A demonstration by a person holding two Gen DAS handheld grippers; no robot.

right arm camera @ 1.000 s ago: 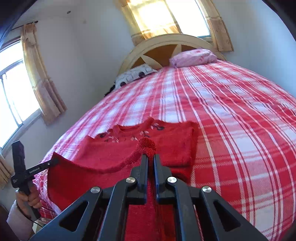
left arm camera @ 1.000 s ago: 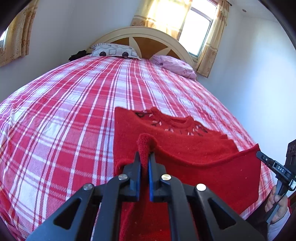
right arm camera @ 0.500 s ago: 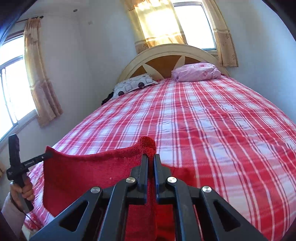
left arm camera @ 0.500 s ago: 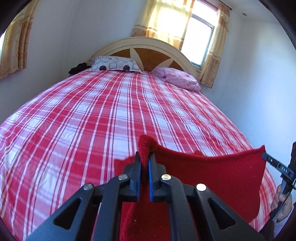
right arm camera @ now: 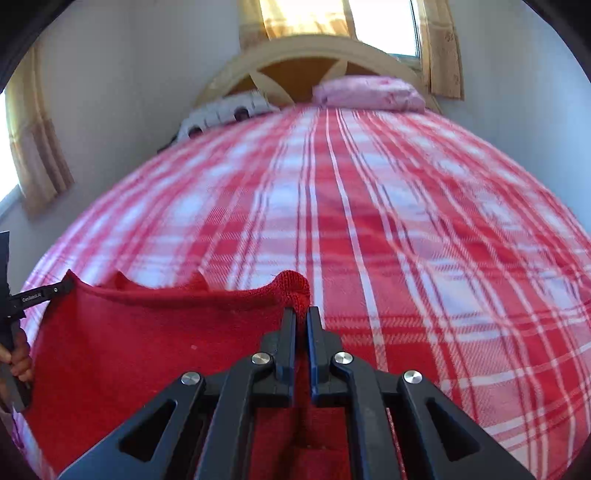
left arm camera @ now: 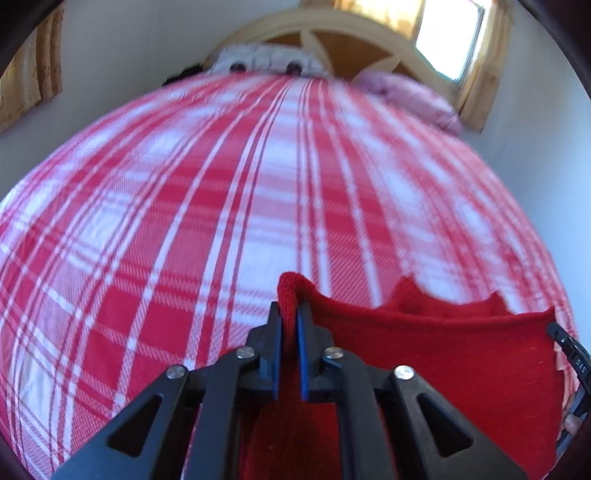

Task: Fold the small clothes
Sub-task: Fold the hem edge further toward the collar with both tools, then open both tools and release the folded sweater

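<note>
A red knitted sweater (left arm camera: pixel 424 354) lies on the red-and-white plaid bed (left arm camera: pixel 184 184), its lifted edge stretched between both grippers. My left gripper (left arm camera: pixel 289 308) pinches one corner of that edge. Its jaws are opening slightly, with the knit still between the pads. My right gripper (right arm camera: pixel 301 314) is shut on the other corner of the sweater (right arm camera: pixel 147 339). Each wrist view shows the other gripper at the far end of the edge: the right gripper (left arm camera: pixel 569 350) and the left gripper (right arm camera: pixel 37 295). The sweater's neckline is hidden under the raised cloth. Both views are motion-blurred.
A cream and wood headboard (right arm camera: pixel 314 59) stands at the far end with a patterned pillow (left arm camera: pixel 266 59) and a pink pillow (right arm camera: pixel 369 94). Curtained windows (right arm camera: pixel 380 26) sit behind it, and walls lie close on both sides. A hand (right arm camera: pixel 16 354) holds the left gripper.
Both grippers carried the sweater's edge forward toward the headboard and lower. The decorated neckline that showed before is now covered by the cloth. The left jaws stand slightly wider.
</note>
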